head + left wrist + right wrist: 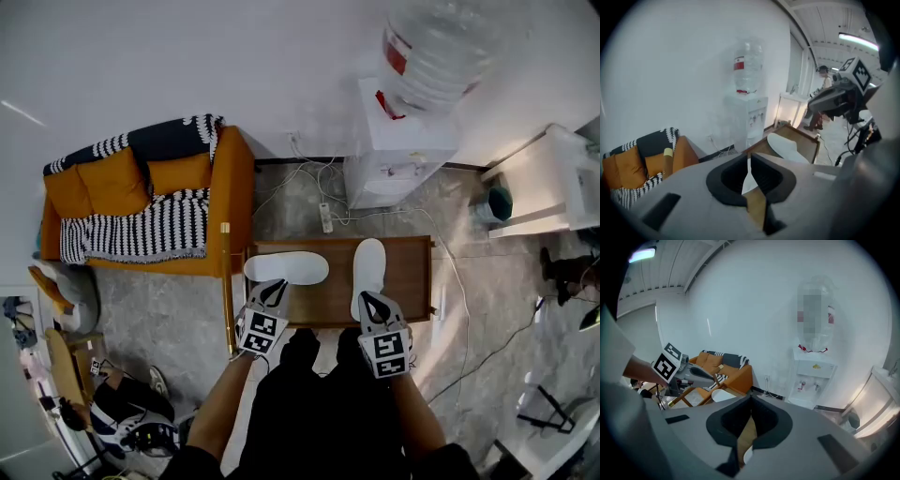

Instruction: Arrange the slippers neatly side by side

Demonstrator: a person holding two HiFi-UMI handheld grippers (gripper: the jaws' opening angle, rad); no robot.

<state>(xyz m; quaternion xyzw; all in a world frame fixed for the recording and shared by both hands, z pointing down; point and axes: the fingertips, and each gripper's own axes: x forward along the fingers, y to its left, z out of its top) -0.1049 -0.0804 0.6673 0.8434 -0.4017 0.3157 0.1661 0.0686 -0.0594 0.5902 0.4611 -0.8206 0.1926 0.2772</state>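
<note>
Two white slippers lie on a low wooden table (412, 272). The left slipper (286, 267) lies crosswise, and the right slipper (367, 270) points away from me. My left gripper (274, 286) hovers at the near edge of the left slipper, jaws shut with nothing between them. My right gripper (372, 298) is shut too, over the near end of the right slipper. In the left gripper view the shut jaws (749, 161) point at the table, with the right slipper (787, 146) beyond. The right gripper view shows its shut jaws (750, 406) and the left slipper (723, 394).
An orange sofa (150, 197) with a striped throw stands left of the table. A water dispenser (398, 155) stands behind it by the wall, with a power strip (325, 217) and cables on the floor. White furniture (553, 183) is at the right.
</note>
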